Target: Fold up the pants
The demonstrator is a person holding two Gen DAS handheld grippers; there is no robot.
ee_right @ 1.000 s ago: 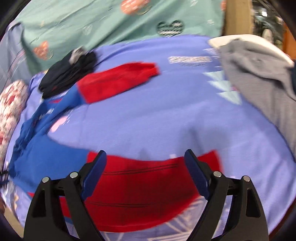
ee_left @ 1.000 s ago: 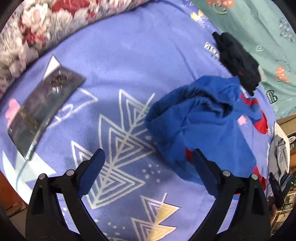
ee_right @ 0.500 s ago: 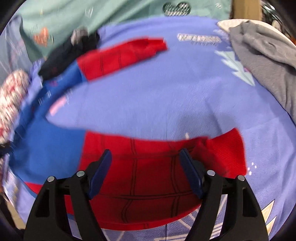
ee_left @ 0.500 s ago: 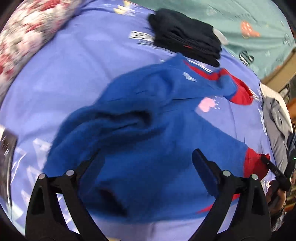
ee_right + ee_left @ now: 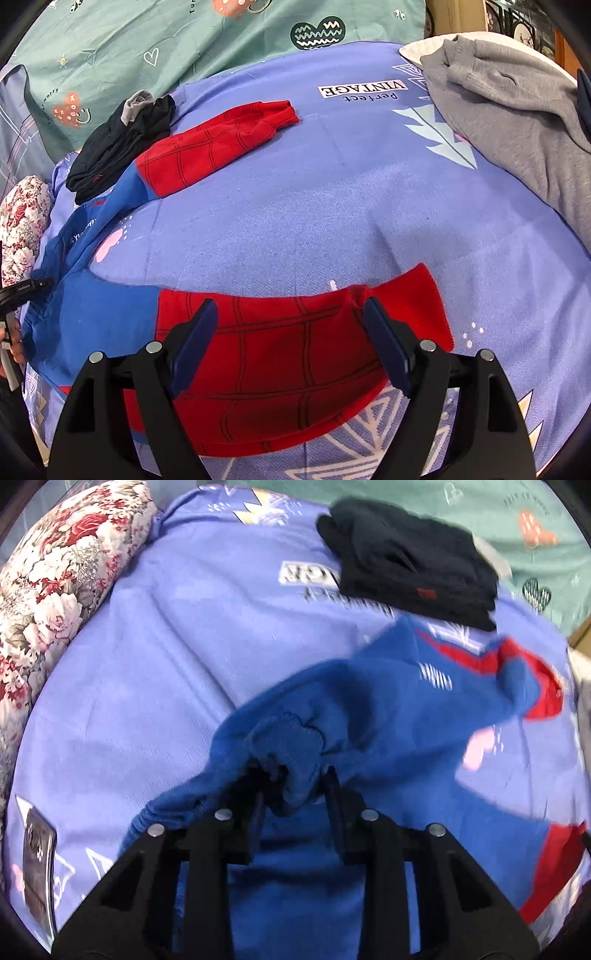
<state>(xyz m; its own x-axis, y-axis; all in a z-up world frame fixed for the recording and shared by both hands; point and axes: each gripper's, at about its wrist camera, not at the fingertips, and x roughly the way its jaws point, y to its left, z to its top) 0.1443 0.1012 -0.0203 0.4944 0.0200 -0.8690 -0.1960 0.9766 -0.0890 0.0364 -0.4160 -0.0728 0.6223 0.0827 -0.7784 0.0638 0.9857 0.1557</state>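
Since a second ago, the left gripper (image 5: 293, 786) has clamped onto the pants (image 5: 388, 716).
Its jaws pinch a bunched blue fold (waist end) on the bedsheet (image 5: 155, 686); the right gripper (image 5: 290, 345) hovers spread wide over the red leg (image 5: 295, 350).

Both fisheye views are brightly and evenly lit, with soft shadows under the cloth folds. Edges bow strongly and darken into black corners. The left wrist view smears with motion blur across the pants (image 5: 388, 701); the right wrist view stays sharp.
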